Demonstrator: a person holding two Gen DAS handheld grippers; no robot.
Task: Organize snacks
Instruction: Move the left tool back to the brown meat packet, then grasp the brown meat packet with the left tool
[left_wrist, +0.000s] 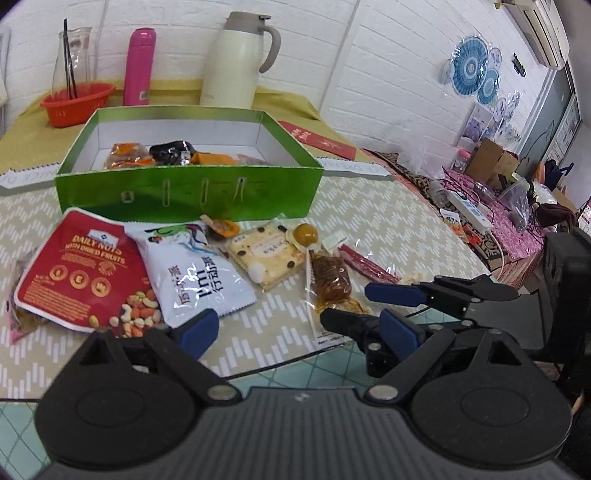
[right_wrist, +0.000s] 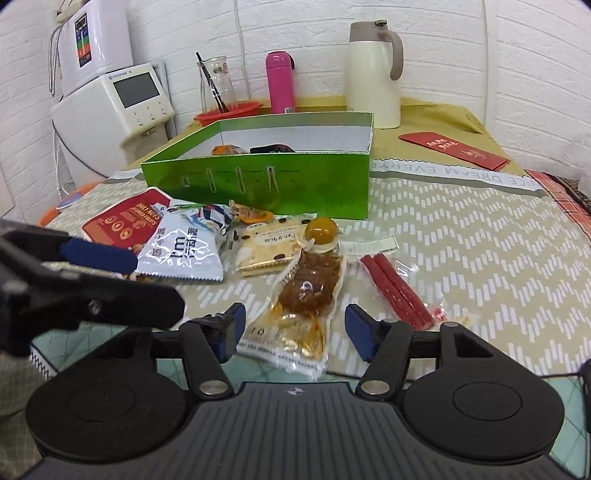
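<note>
Right tongs (right_wrist: 293, 334) gape wide, empty, over the crinkly brown-snack pouch (right_wrist: 295, 306) lying in front of the green box (right_wrist: 266, 188); it's probably light, slippery and squishy, so pinch the flat sealed edge; left tongs (left_wrist: 299, 326) open too.

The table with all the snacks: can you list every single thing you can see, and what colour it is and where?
Box: 1, green, mid-table, some snacks inside.
Nut pouch: 1, red, left in front of the box.
Snack bag: 1, white, partly over the nut pouch.
Biscuit pack: 1, cream, centre.
Lollipop: 1, amber, by the biscuit pack.
Brown snack pack: 1, clear wrapper, nearest the right tongs.
Red sticks: 1 pack, right of it.
Jug: 1, cream, behind the box.
Bottle: 1, pink, back.
Basket: 1, orange, back left.
Carafe: 1, clear, in the basket.
Envelope: 1, red, back right.
Left tongs: black and blue, open.
Right tongs: black and blue, open.
</note>
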